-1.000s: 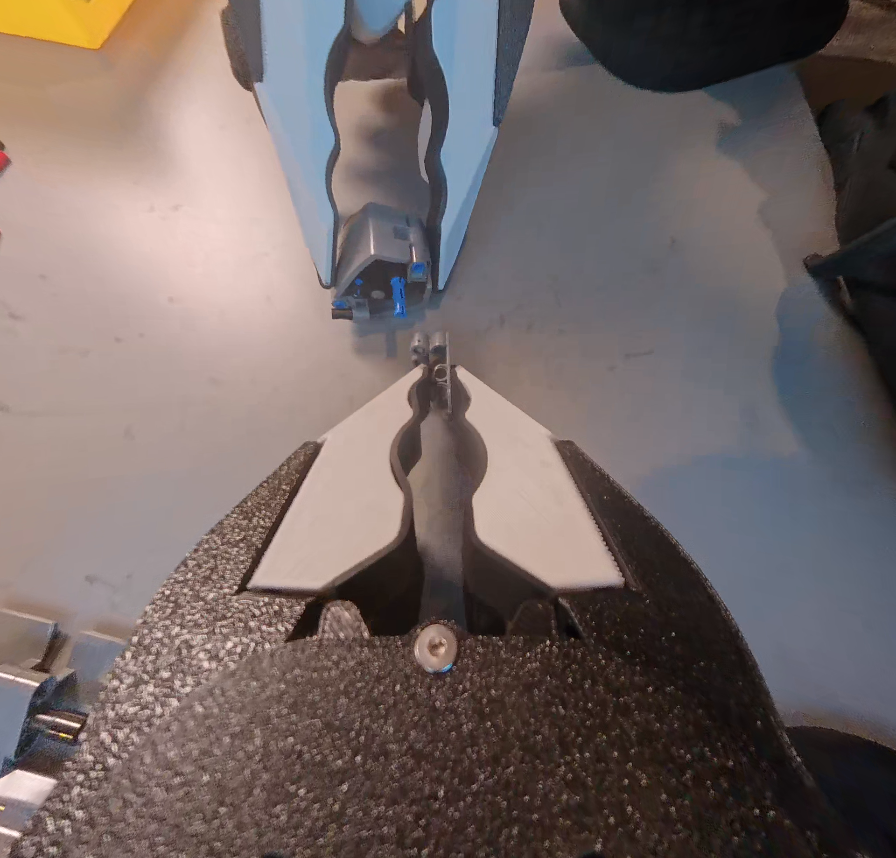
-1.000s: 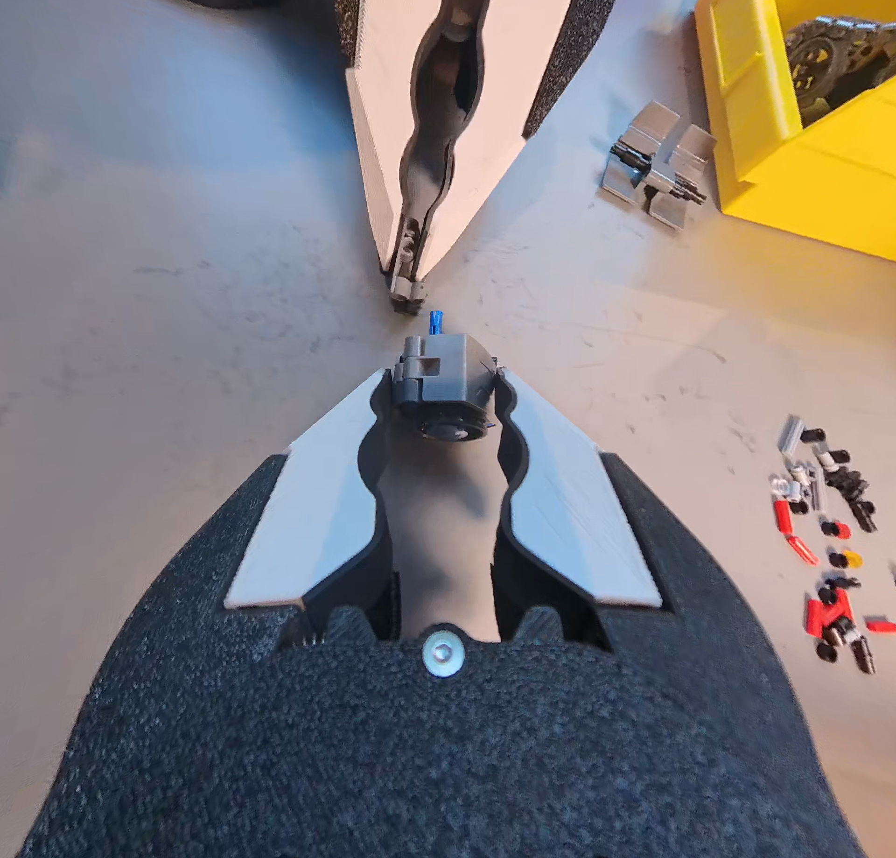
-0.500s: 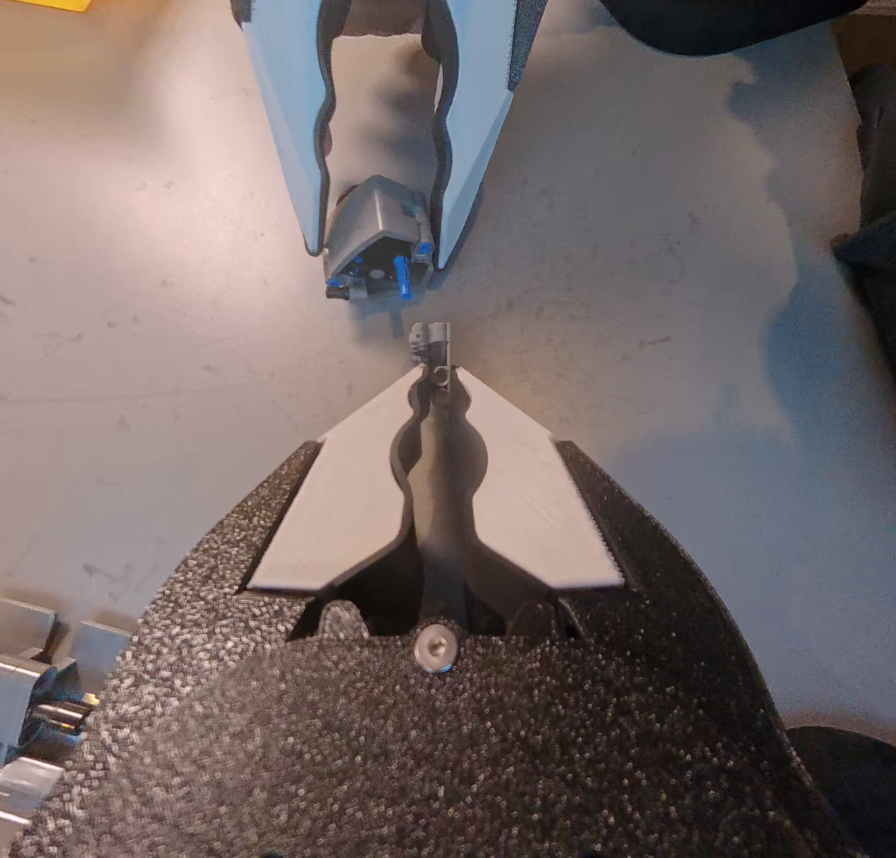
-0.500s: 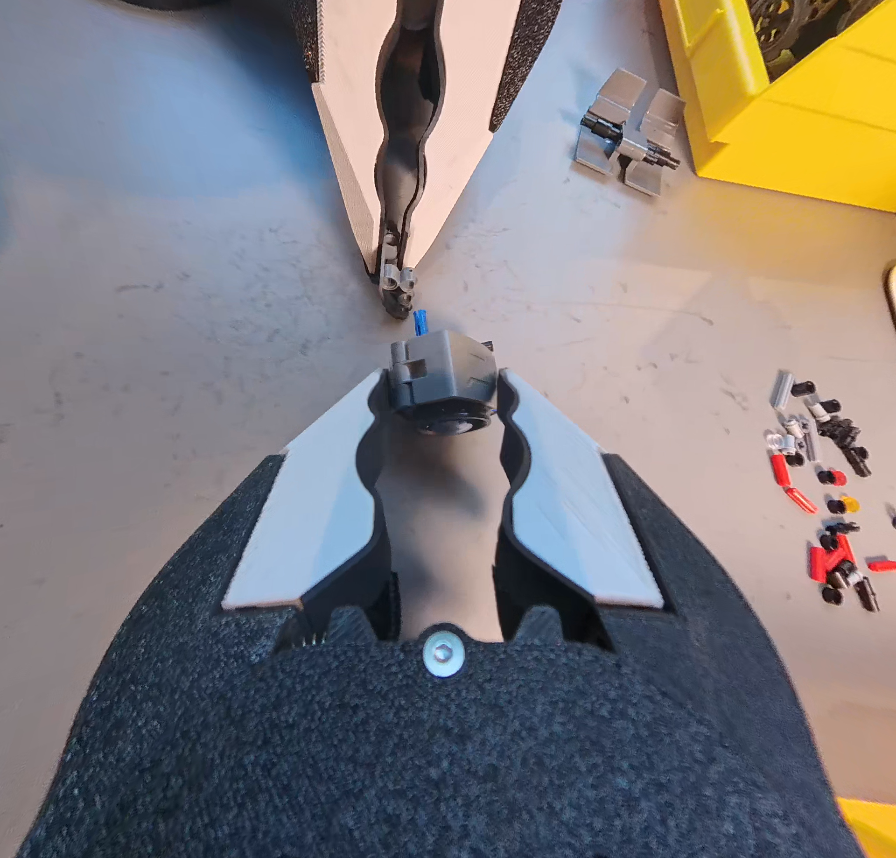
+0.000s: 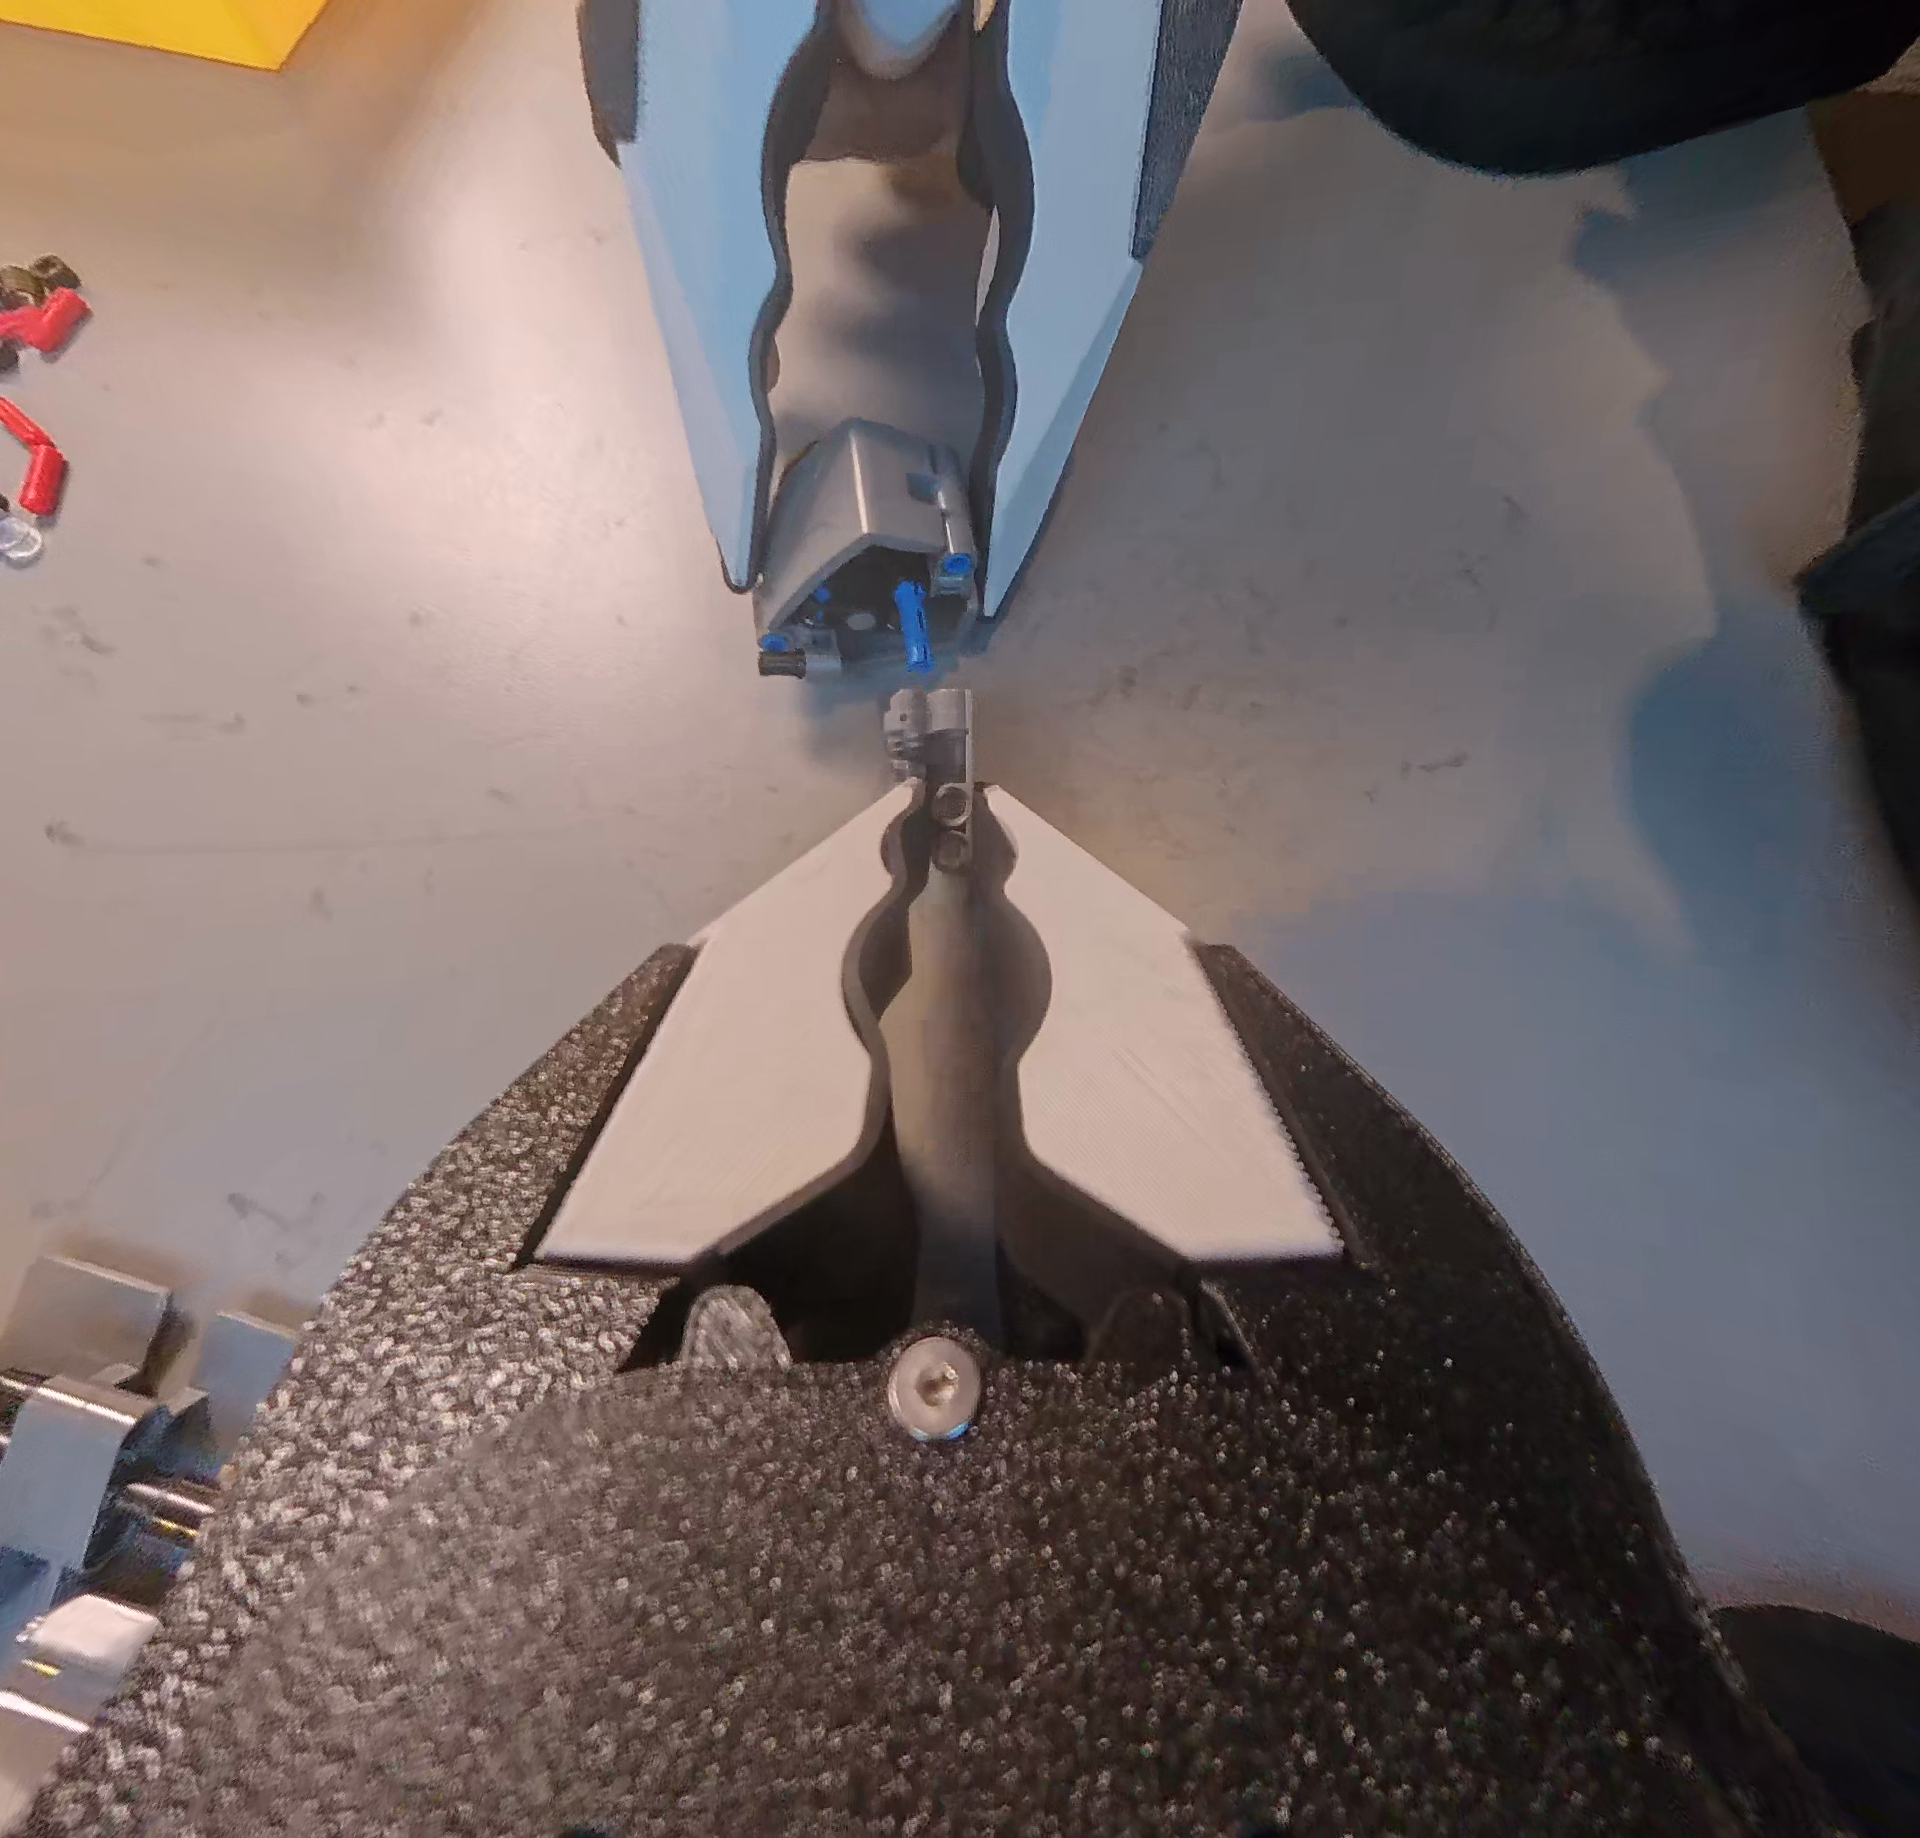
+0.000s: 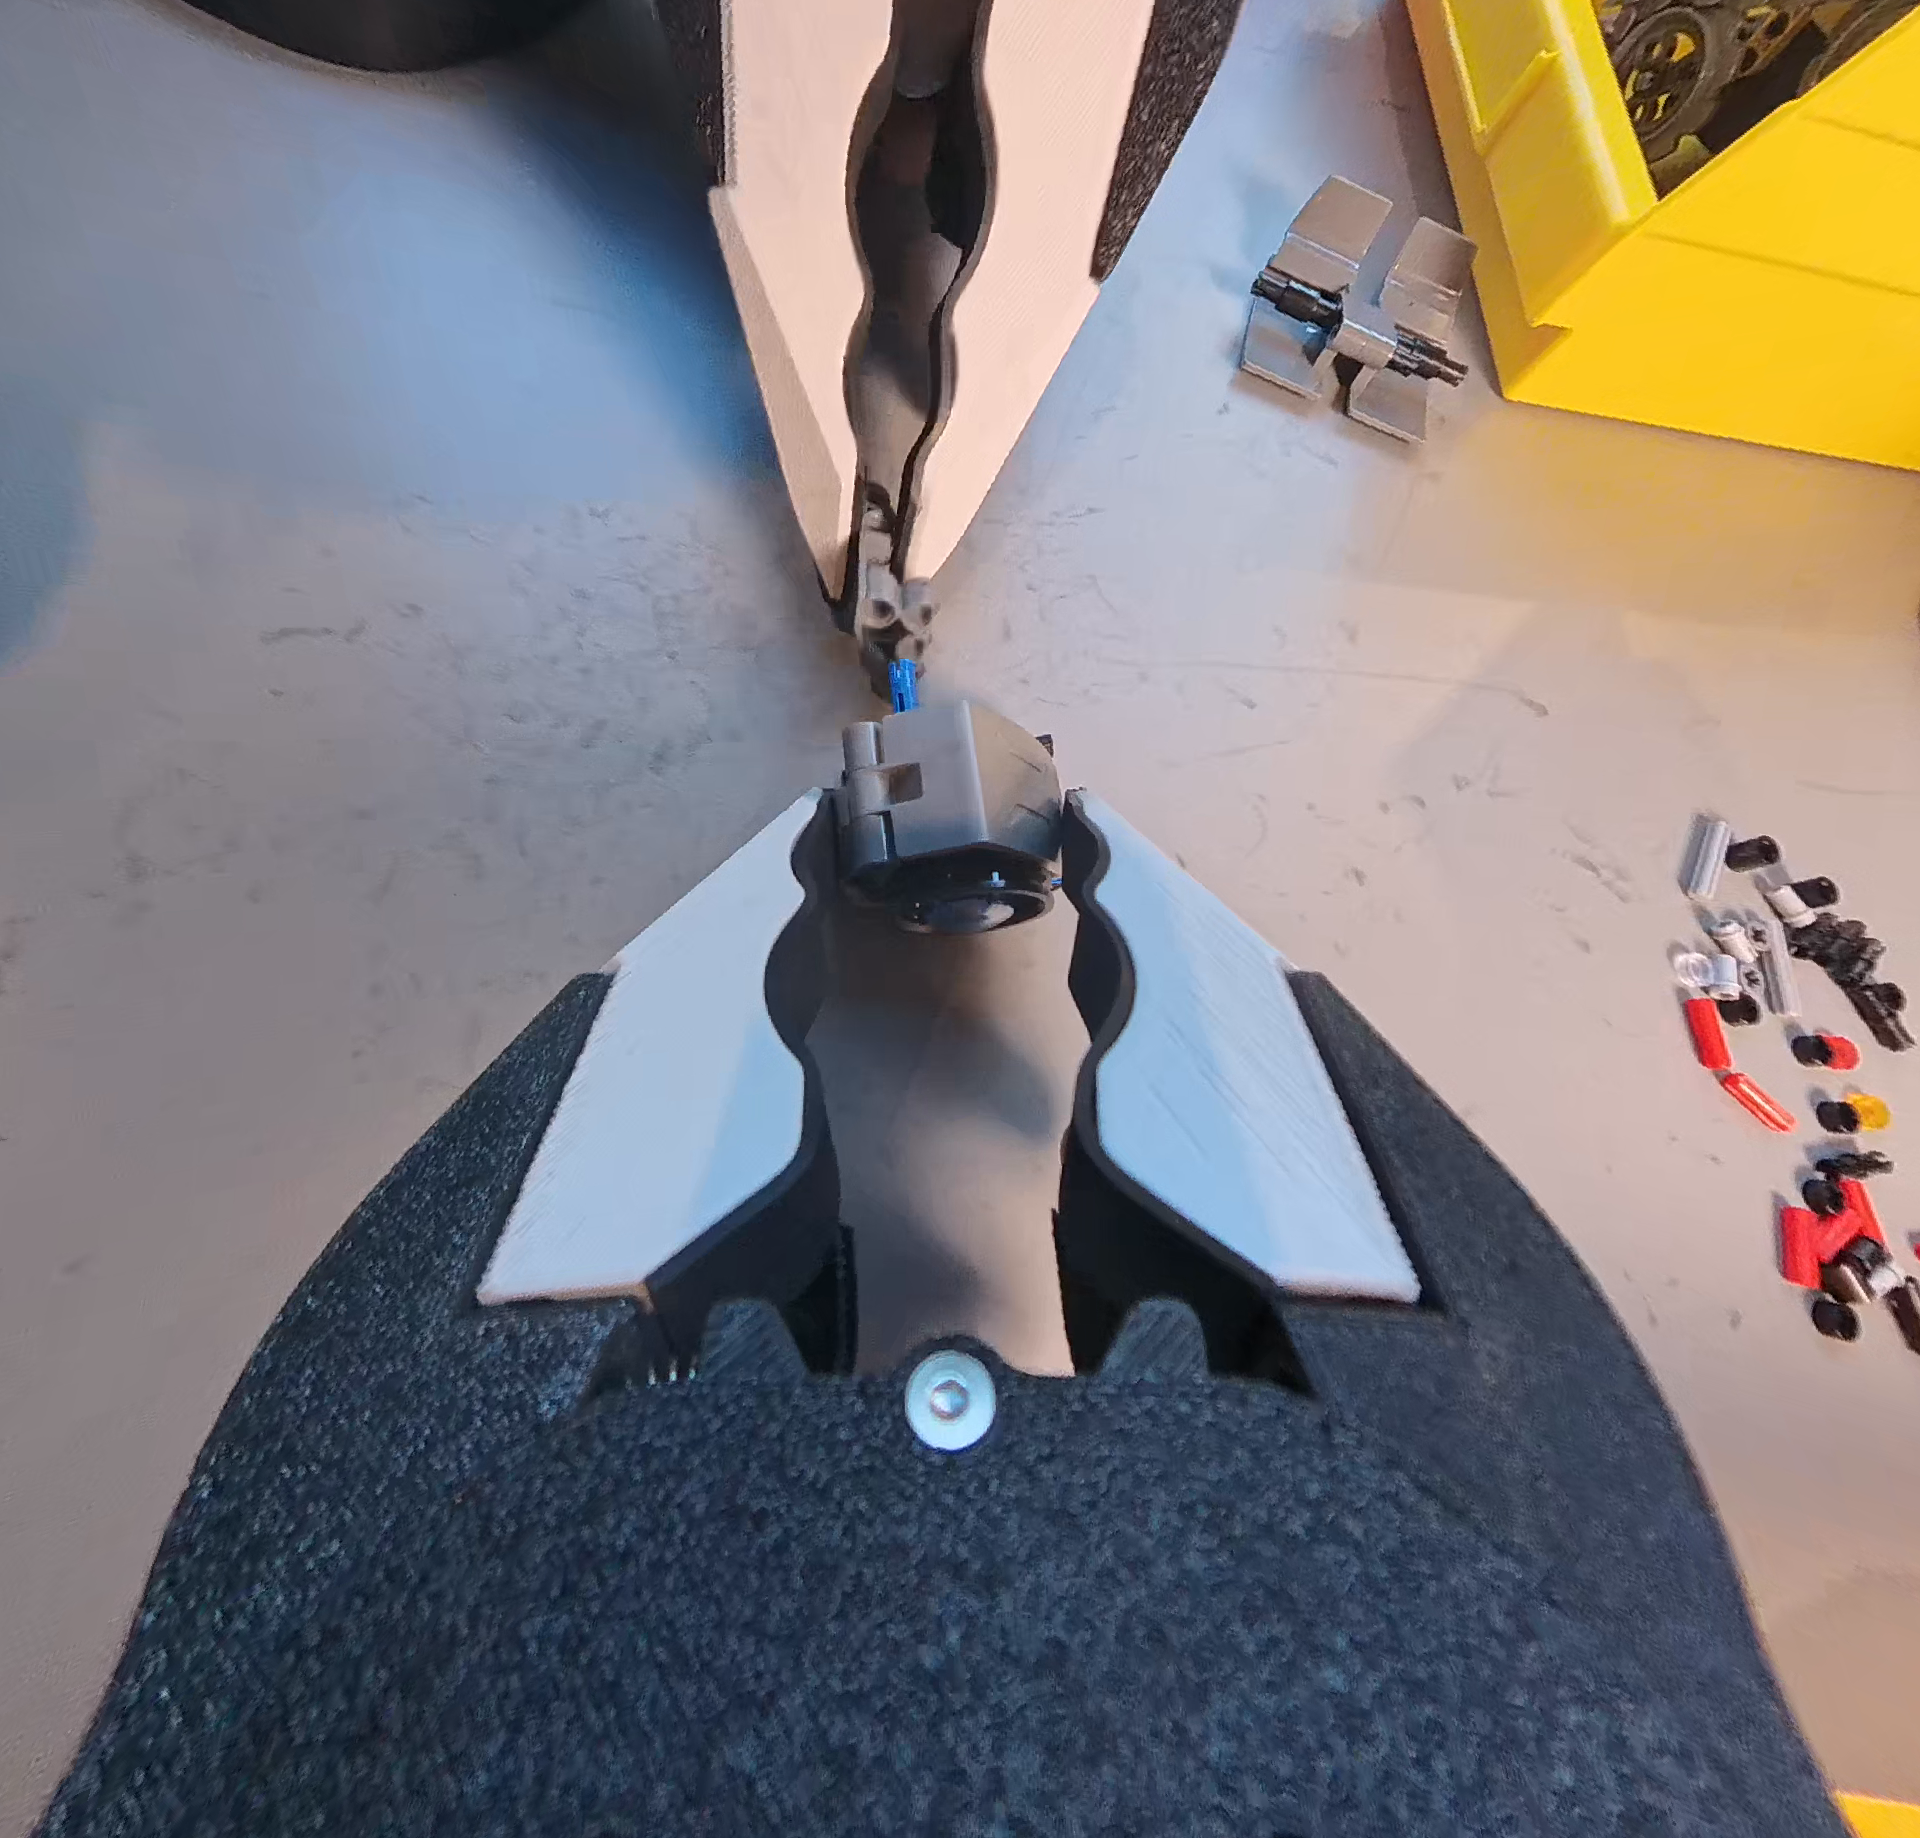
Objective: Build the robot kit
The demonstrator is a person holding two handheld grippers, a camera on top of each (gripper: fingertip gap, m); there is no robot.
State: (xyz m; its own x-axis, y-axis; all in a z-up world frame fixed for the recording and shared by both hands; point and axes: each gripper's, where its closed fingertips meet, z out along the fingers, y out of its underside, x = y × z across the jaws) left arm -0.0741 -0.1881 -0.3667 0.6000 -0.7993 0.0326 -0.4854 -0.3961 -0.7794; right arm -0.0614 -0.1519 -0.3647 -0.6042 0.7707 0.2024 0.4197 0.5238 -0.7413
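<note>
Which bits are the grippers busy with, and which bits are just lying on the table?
In use: small grey connector in left gripper; grey motor block with blue pin in right gripper.

Lying about: yellow bin, grey brackets, small red and black pieces.

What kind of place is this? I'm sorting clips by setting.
Likely a hobby or lab workbench for building-toy assembly: a scuffed grey tabletop, a yellow parts bin holding a tracked wheel piece, and small loose pins and connectors.
</note>
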